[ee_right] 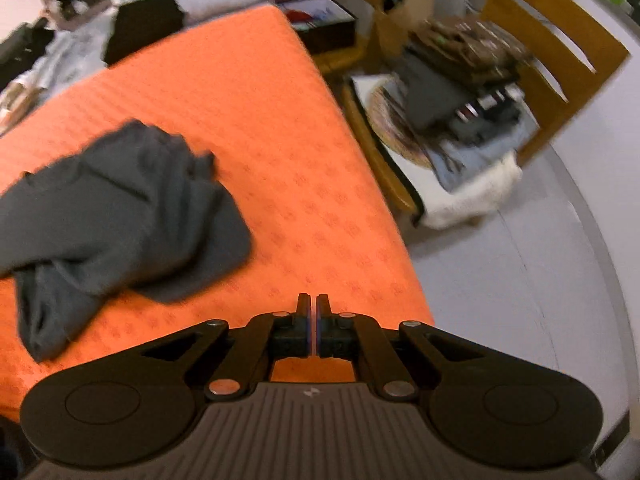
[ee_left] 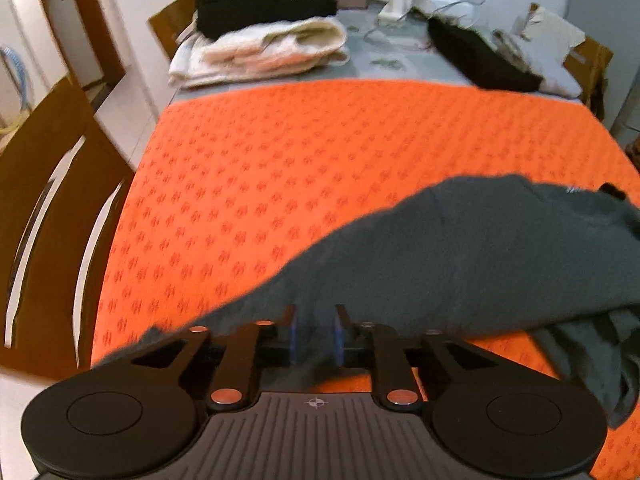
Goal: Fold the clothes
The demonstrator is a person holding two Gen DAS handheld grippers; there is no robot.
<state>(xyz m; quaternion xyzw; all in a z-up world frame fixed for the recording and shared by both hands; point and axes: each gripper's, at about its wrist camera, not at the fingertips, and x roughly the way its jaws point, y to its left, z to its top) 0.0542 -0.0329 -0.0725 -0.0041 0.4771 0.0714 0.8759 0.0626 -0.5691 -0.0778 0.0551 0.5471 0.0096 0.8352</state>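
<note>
Left claw on grey garment

left gripper has its fingers clamped on dark fabric (bit blurry), right gripper is pinched closed on nothing

Your left gripper: black linkage arms, blue-faced pads, silver pivot screws, two round black discs low in frame, ribbed grey housing with a small crosshair mark at centre. Your right gripper: same build, small pale logo on the ribbed housing instead.
</note>
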